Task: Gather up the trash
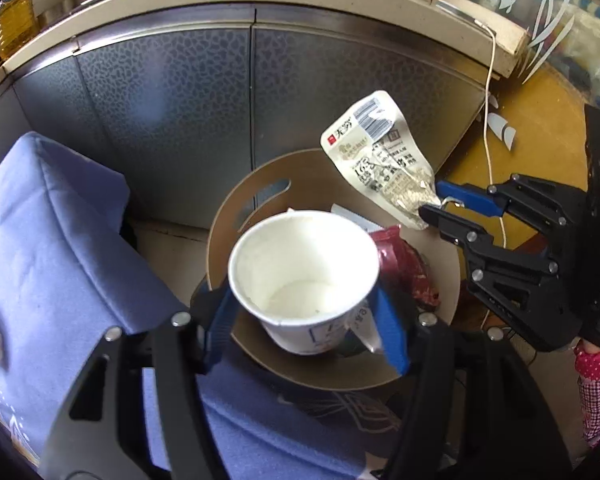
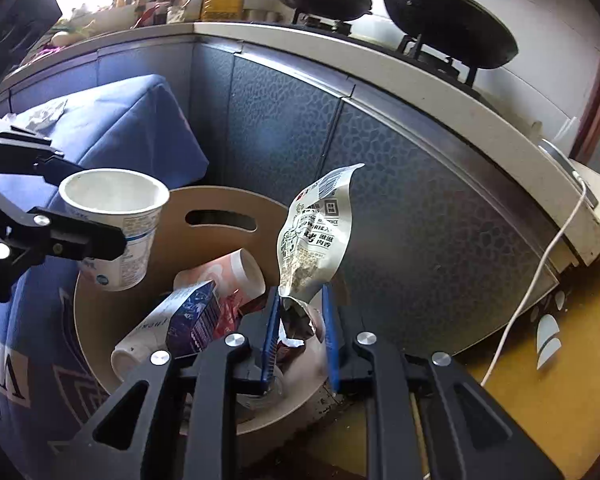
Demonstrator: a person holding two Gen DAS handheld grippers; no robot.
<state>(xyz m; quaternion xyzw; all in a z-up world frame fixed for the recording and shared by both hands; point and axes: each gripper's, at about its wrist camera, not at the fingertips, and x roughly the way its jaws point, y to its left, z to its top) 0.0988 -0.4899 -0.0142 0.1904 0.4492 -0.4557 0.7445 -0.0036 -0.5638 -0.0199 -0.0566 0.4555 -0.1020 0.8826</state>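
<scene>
The left tool [image 1: 304,316] pinches a white paper cup [image 1: 304,276] over the near rim of the round bin [image 1: 228,216]; the right tool [image 2: 300,320] pinches a crumpled wrapper [image 2: 316,236] by its bottom corner above the far rim. Released here, that light wrapper may drift outside; the cup could catch the rim and tip onto the blue cloth [image 1: 60,240].
</scene>
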